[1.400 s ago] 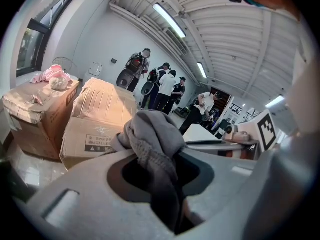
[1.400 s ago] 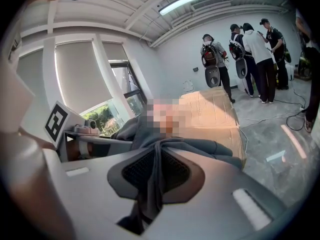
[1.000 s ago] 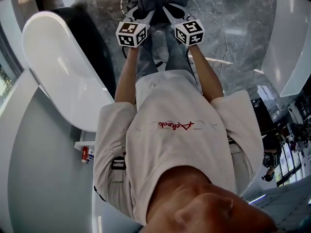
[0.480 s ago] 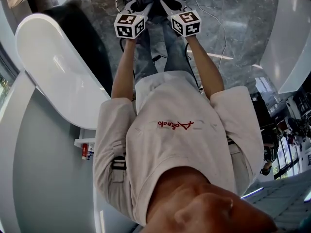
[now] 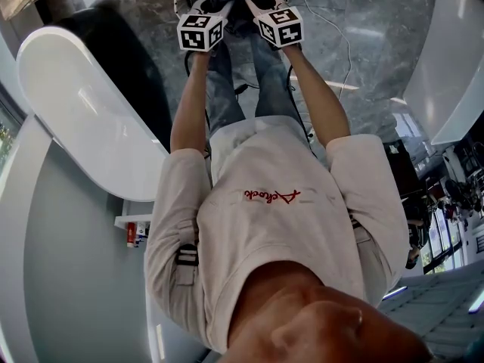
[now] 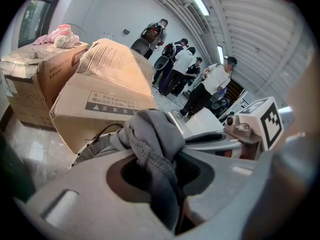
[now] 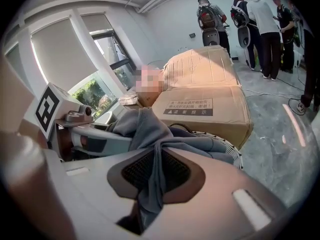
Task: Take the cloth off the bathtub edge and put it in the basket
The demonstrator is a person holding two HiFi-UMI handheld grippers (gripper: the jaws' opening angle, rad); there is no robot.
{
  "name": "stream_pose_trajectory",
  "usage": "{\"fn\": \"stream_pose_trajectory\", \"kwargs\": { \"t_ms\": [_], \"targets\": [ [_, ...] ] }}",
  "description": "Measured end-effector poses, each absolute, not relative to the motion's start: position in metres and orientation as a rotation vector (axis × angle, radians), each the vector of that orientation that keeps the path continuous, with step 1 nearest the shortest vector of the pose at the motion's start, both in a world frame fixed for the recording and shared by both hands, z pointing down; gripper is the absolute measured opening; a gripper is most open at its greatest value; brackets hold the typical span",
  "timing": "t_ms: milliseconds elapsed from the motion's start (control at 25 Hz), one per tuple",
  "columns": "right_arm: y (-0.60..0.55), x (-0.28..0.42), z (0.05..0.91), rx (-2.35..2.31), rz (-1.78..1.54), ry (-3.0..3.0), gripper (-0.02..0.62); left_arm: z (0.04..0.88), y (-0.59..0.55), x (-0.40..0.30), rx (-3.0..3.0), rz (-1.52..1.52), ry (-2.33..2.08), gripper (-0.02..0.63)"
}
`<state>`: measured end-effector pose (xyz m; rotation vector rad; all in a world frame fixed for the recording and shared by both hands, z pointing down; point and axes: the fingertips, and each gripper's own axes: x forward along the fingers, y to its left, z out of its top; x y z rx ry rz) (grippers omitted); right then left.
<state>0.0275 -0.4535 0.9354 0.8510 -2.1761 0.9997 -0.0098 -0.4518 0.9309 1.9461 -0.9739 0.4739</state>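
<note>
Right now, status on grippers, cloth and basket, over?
Jaws of left gripper and right gripper shut on grey cloth. Cloth bunched over basket, not yet let go. Cardboard box close behind basket; nothing seen blocking.

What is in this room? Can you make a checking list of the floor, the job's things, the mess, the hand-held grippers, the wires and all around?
Surface: grey marble floor.
Job's things: grey cloth is off the white bathtub and bunched over the basket, with its far folds inside the rim.
Clutter: small red-and-white bottle on a ledge by the bathtub.
Grippers: left hand-held gripper and right hand-held gripper are each clamped on the cloth.
Cables: thin white cable across the floor.
Surroundings: cardboard boxes behind the basket; people standing far off.
</note>
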Motion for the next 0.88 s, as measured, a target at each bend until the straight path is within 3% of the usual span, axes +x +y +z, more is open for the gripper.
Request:
{"fn": "stream_pose_trajectory", "kwargs": {
  "t_ms": [240, 320, 360, 440, 480, 760, 880],
  "targets": [
    [-0.446, 0.038, 0.964, 0.833, 1.002, -2.092, 0.055, 0.958, -0.445, -0.011, 1.879, 0.493, -0.937, 0.138],
    [-0.447, 0.044, 0.973, 0.853, 1.001, -2.048, 0.057, 0.966, -0.444, -0.013, 1.84, 0.5, -0.93, 0.215],
    [-0.447, 0.046, 0.977, 0.86, 1.004, -2.033, 0.079, 0.969, -0.444, -0.015, 1.824, 0.509, -0.933, 0.273],
    [-0.446, 0.048, 0.98, 0.863, 1.008, -2.024, 0.183, 0.974, -0.44, -0.02, 1.8, 0.53, -0.946, 0.361],
    [-0.446, 0.049, 0.98, 0.865, 1.006, -2.03, 0.17, 0.975, -0.438, -0.022, 1.795, 0.541, -0.95, 0.379],
    [-0.451, 0.047, 0.969, 0.889, 0.987, -2.057, 0.166, 0.97, -0.434, -0.022, 1.821, 0.577, -0.969, 0.38],
    [-0.452, 0.05, 0.963, 0.899, 0.979, -2.063, 0.152, 0.961, -0.436, -0.024, 1.842, 0.578, -0.998, 0.33]
  ]
}}
